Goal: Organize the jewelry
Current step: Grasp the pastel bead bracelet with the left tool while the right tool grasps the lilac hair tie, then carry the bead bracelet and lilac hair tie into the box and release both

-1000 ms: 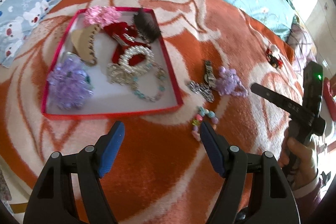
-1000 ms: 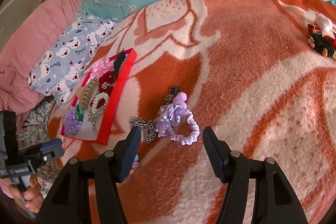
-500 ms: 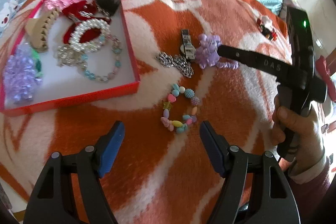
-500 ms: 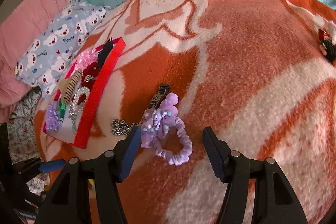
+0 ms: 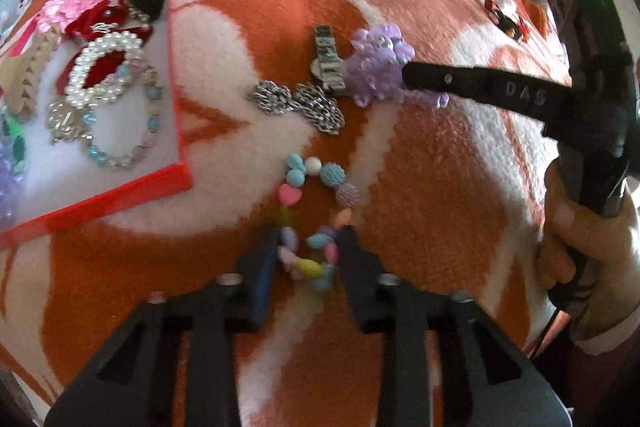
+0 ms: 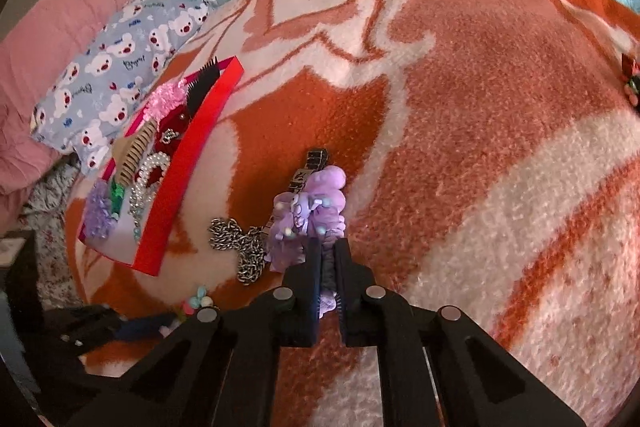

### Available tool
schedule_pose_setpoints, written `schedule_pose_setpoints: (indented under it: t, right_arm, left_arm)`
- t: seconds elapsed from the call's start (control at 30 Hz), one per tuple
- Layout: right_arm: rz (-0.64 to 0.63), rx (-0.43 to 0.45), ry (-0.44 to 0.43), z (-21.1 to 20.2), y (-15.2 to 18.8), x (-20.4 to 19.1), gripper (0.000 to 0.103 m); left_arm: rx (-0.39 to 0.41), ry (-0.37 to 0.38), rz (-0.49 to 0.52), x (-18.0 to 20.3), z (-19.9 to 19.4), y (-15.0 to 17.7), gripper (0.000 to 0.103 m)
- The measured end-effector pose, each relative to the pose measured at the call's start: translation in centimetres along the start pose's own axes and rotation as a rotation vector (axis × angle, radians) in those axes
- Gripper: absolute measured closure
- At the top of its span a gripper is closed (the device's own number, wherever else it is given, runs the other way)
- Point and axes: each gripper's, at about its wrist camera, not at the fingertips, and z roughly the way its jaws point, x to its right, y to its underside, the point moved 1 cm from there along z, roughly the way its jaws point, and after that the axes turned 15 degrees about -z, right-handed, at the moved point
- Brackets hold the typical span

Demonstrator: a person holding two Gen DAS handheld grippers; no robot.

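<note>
Low in the left wrist frame, the left gripper [image 5: 307,259] has its fingers drawn in around the near end of a pastel bead bracelet [image 5: 314,219] lying on the orange and white blanket [image 5: 420,211]; whether the pads actually pinch the beads is hard to tell. At lower centre of the right wrist frame, the right gripper [image 6: 327,259] is clamped on the band of a purple scrunchie [image 6: 310,215] (its flower end sits just beyond the tips). Beside it lie a silver chain [image 6: 240,247] and a watch [image 6: 310,169]. At left, the red tray [image 6: 188,163] holds other pieces.
</note>
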Motion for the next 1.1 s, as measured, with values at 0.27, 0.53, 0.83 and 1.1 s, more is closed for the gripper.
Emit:
schedule_pose_setpoints:
  t: [0.27,0.53,0.83,1.1]
  right_arm:
    - [0.041,0.065,-0.024,-3.1,0.7,0.6,0.097]
    - [0.049,0.139,-0.03,-6.7,0.2,0.4,0.097]
    - [0.027,0.17,-0.057,-8.2,-0.3,-1.2,0.097]
    - [-0.008,0.177,-0.086,-8.4,-1.0,-3.3,0.097]
  left_arm:
    - [0.028,0.035,0.017,-0.1,-1.7,0.5,0.088]
    - [0.094,0.053,-0.002,-0.4,-5.1,0.2,0.088]
    - [0.189,0.07,-0.051,-2.2,-9.4,-0.5,0.088]
    - [0.245,0.069,-0.103,-4.4,-11.6,-0.8,0.088]
